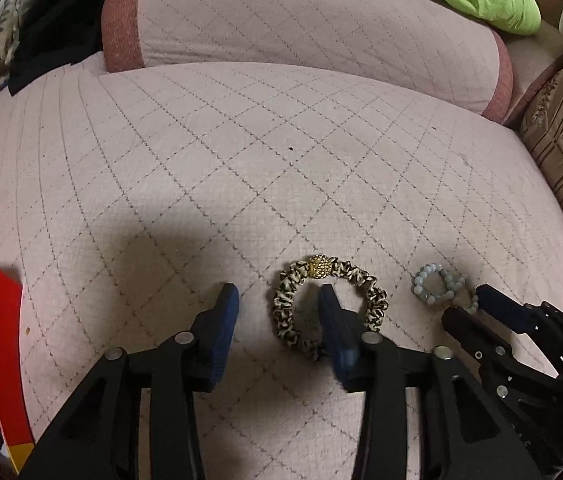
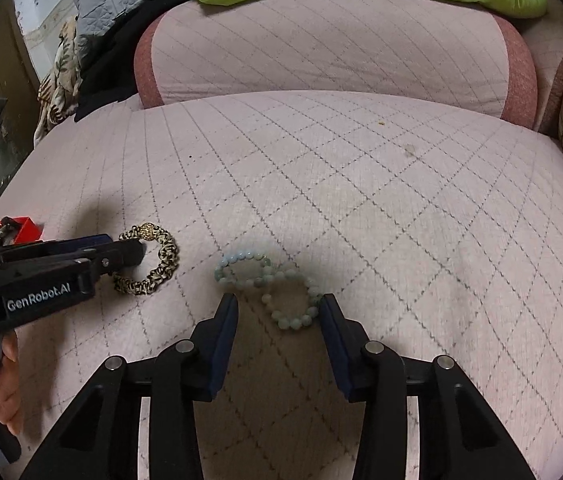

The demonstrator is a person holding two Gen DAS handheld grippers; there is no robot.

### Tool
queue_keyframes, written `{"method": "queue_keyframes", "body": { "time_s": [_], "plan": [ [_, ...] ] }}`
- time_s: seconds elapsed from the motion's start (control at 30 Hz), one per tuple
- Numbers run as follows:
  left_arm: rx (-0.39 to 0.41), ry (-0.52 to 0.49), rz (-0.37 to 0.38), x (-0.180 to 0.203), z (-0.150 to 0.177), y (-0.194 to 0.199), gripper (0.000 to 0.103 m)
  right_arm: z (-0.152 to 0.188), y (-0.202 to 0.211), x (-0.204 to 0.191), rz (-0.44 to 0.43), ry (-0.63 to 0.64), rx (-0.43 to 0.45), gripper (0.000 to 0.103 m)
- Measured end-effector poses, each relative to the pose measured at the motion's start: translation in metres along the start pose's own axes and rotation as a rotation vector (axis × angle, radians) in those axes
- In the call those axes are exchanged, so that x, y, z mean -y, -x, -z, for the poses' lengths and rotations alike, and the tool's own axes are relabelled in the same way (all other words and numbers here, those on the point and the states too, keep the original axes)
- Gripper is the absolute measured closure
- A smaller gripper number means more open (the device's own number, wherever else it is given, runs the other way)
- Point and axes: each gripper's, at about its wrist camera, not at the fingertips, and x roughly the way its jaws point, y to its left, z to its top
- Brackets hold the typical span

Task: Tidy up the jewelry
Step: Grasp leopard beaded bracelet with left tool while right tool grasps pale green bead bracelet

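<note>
1. Left gripper (image 1: 279,304), jaws apart and gripping nothing: its right finger stands inside the leopard-print scrunchie (image 1: 375,300), the band's left side between the fingers.
2. Right gripper (image 2: 279,312), jaws apart, brackets the pale bead bracelet (image 2: 301,318), a twisted loop trailing toward 11 o'clock.
3. Red box (image 1: 3,328) lies at 9 o'clock; the quilted cushion (image 1: 241,152) ahead is bare.

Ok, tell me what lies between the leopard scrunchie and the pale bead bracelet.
Only bare quilted cover separates the leopard scrunchie and the bead bracelet; the right wrist view shows it clearly.
</note>
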Motion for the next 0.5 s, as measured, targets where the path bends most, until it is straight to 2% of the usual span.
{"method": "queue_keyframes", "body": {
  "time_s": [0.03,0.1,0.13,0.17,0.2,0.23,0.3,0.33,0.5],
  "plan": [
    [0.008,-0.003,-0.001,0.003,0.001,0.000,0.052,0.001,-0.001,-0.002,0.015,0.009,0.001,0.060],
    [0.015,-0.019,-0.032,0.008,0.002,0.000,0.052,0.000,-0.001,-0.003,0.043,0.019,0.010,0.071],
    [0.018,-0.034,-0.052,0.011,0.002,0.001,0.052,-0.001,-0.001,-0.003,0.048,0.020,0.011,0.083],
    [0.014,-0.046,-0.066,0.013,0.002,0.002,0.054,-0.001,0.000,-0.002,0.046,0.014,0.012,0.089],
    [0.010,-0.051,-0.068,0.014,0.002,0.003,0.069,-0.001,0.001,0.000,0.038,0.002,0.013,0.090],
    [0.006,-0.061,-0.066,0.015,0.002,0.006,0.095,-0.002,0.002,0.002,0.026,-0.010,0.014,0.091],
    [-0.018,-0.066,-0.041,0.015,0.001,0.011,0.098,-0.002,0.005,0.006,-0.013,-0.046,0.013,0.094],
    [-0.018,-0.063,-0.033,0.014,0.001,0.014,0.098,-0.003,0.007,0.006,-0.029,-0.057,0.015,0.101],
    [0.005,-0.055,-0.008,0.008,0.009,0.045,0.098,-0.001,0.032,0.004,-0.099,-0.100,0.041,0.102]
  ]
}}
